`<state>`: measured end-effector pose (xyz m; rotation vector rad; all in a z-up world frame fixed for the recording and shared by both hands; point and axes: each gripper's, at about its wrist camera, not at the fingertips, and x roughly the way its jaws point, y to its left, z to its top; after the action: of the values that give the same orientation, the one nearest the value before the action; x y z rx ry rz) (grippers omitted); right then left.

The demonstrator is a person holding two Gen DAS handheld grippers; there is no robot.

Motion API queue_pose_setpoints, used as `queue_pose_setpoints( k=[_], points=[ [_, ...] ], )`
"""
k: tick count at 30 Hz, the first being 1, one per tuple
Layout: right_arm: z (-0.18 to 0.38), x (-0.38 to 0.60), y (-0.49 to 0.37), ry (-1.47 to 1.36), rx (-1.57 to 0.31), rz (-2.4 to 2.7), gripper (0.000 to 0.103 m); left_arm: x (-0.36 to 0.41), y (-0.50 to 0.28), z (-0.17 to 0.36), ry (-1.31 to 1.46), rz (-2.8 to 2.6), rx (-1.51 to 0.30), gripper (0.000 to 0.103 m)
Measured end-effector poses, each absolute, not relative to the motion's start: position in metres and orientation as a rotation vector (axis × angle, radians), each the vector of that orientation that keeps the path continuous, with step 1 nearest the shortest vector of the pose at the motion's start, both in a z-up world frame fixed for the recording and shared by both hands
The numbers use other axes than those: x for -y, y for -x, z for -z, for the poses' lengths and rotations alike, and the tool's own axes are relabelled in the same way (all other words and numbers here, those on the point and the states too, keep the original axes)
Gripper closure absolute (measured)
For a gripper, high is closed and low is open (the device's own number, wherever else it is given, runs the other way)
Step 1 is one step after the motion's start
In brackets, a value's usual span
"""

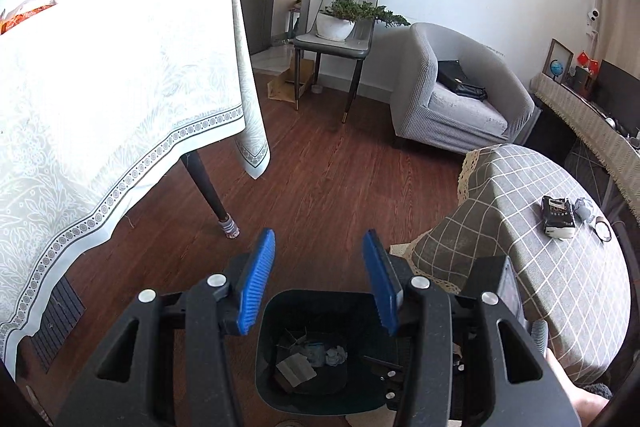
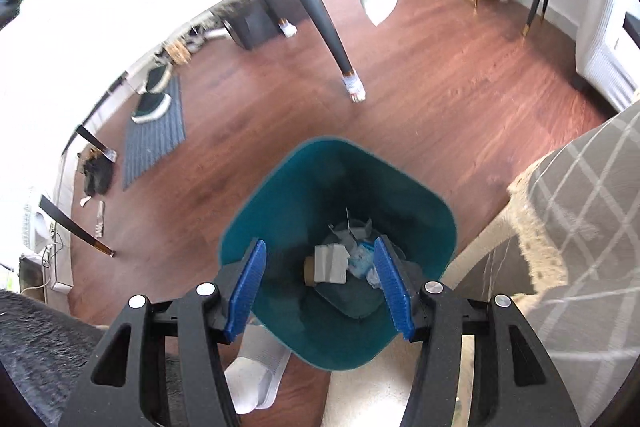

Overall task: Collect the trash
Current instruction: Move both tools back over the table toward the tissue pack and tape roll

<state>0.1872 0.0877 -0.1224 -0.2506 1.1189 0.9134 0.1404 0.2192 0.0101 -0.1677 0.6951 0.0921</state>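
Right now both claws hang over the dark teal plastic trash bin (image 2: 340, 227) on the brown wooden floor (image 2: 420, 99). The right claw (image 2: 318, 287) is spread about halfway, and nothing sits between its blue ridged pads (image 2: 394, 287). The left claw (image 1: 320, 287) is spread about halfway too, with nothing pinched. Down inside the bin lie a white folded paper piece (image 2: 330, 263), a crumpled blue and white wrapper (image 2: 362, 259) and a small crumpled grey ball (image 1: 336, 355). Only the left view shows the grey checked tablecloth (image 1: 540, 267) beside the bin with a black and white tissue pack (image 1: 558, 217) still lying on it, and a grey armchair (image 1: 460, 95) far past the bin. Only the right view shows a white sock (image 2: 256, 375) just beside the bin and a grey striped mat (image 2: 154, 135) farther off.
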Motion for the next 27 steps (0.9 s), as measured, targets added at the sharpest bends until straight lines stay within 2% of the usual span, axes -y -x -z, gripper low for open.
queue_pose_setpoints(
  k=[8, 11, 17, 20, 27],
  points=[
    [0.062, -0.045, -0.180, 0.183, -1.006, -0.919, 0.046, -0.192, -0.140, -0.029, 0.158, -0.050, -0.646, 0.050],
    [0.046, -0.028, -0.178, 0.171, -0.977, -0.902, 0.046, -0.176, -0.141, -0.036, 0.150, -0.017, -0.622, 0.043],
    [0.026, 0.009, -0.173, 0.190, -0.932, -0.839, 0.046, -0.144, -0.150, -0.042, 0.152, 0.041, -0.609, 0.039],
    [0.019, 0.030, -0.172, 0.188, -0.919, -0.816, 0.051, -0.126, -0.154, -0.044, 0.149, 0.069, -0.603, 0.033],
    [0.007, 0.079, -0.168, 0.188, -0.891, -0.746, 0.051, -0.091, -0.165, -0.045, 0.184, 0.135, -0.602, 0.025]
  ],
)
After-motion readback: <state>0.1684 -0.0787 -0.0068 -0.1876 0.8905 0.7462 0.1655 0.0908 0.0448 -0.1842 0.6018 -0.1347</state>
